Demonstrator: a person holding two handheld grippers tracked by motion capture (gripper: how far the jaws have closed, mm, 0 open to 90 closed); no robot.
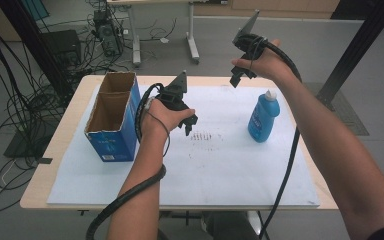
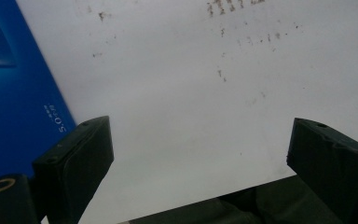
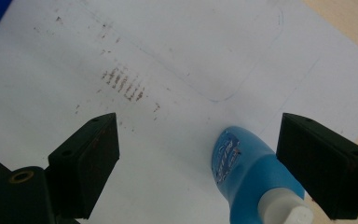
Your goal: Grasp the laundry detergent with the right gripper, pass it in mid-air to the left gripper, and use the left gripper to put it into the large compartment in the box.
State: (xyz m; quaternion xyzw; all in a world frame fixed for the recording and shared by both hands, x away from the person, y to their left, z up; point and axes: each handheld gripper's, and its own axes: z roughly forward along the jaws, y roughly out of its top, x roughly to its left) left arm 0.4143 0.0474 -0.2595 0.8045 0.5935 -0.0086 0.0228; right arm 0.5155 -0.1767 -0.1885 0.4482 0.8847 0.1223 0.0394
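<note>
The blue bottle (image 3: 249, 179) stands upright on the surface (image 3: 177, 140), below the right gripper (image 3: 198, 163), whose fingers (image 3: 86, 161) are spread, empty. Smooth, likely slippery plastic; its body is best grasped mid-height.

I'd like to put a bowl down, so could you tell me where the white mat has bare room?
The near half of the mat is bare, edge to edge. A bare strip lies between the box and the bottle, though the left gripper hovers over it. The far left corner is taken by the box.
</note>
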